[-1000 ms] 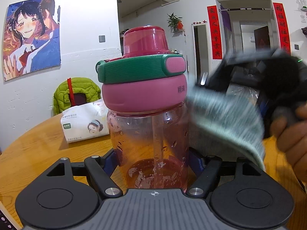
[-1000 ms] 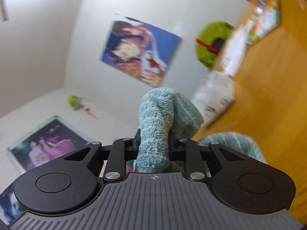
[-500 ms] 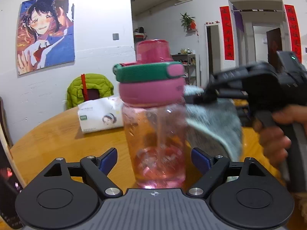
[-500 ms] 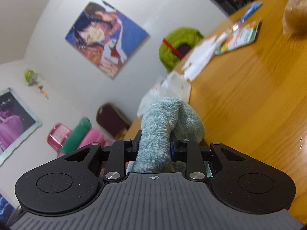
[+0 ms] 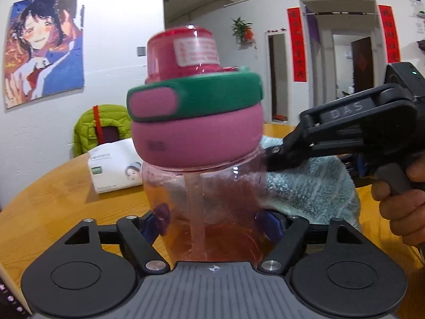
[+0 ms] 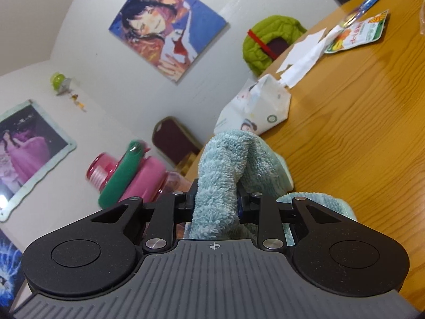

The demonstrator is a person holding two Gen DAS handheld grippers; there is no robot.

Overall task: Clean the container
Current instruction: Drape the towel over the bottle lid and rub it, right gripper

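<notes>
A clear pink bottle (image 5: 202,199) with a pink lid and green strap fills the left wrist view, tilted slightly. My left gripper (image 5: 212,220) is closing on its lower body, and both blue pads (image 5: 156,219) press the sides. From the right, my right gripper (image 5: 271,156), held by a hand (image 5: 403,207), reaches the bottle's shoulder with a teal fluffy cloth (image 5: 313,188) hanging against the bottle's right side. In the right wrist view the right gripper (image 6: 216,202) is shut on the cloth (image 6: 223,170), and the bottle (image 6: 127,172) lies to its left.
A round wooden table (image 6: 358,133) carries a white tissue pack (image 5: 114,167), a loose tissue (image 6: 300,61) and a snack packet (image 6: 356,34). A chair with a green jacket (image 5: 101,122) stands behind the table by the wall.
Half a second ago the bottle stood free between wide left jaws; now they grip it, closer and turned so the strap's pink tab faces left. The right gripper's cloth has come against the bottle.
</notes>
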